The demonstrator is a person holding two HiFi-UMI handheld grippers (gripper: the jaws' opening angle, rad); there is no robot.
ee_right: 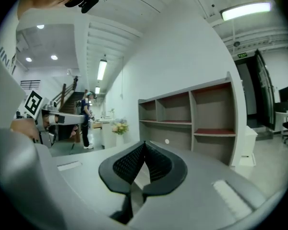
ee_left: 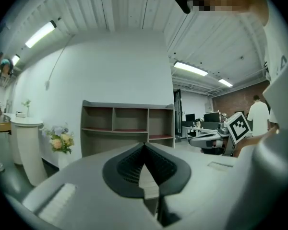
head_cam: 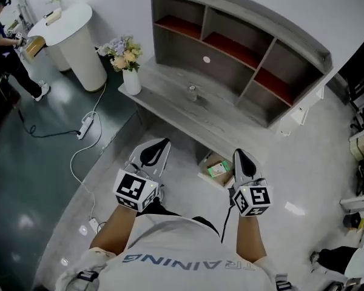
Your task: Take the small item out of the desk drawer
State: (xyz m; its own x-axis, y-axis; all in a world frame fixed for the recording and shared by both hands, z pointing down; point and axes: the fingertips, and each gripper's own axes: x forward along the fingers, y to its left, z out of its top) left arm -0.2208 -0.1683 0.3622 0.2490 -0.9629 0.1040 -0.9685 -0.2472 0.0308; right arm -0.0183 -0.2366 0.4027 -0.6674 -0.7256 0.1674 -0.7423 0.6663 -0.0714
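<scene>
The grey desk (head_cam: 170, 105) with its shelf unit (head_cam: 242, 47) stands ahead of me. Below its front edge sits a shallow open box (head_cam: 215, 170) holding a green-topped item; I cannot tell whether it is the drawer. My left gripper (head_cam: 163, 142) and right gripper (head_cam: 239, 153) hang side by side in front of the desk, apart from it. Both are shut with nothing between the jaws. In the left gripper view the left gripper (ee_left: 145, 144) points at the shelf unit (ee_left: 127, 126). The right gripper (ee_right: 145, 143) faces the same shelves (ee_right: 192, 121).
A white vase of flowers (head_cam: 126, 59) stands at the desk's left end, and a small clear glass object (head_cam: 192, 92) sits mid-desk. A white round counter (head_cam: 79, 35) and a person (head_cam: 6, 47) are at far left. A power strip with cable (head_cam: 85, 126) lies on the floor.
</scene>
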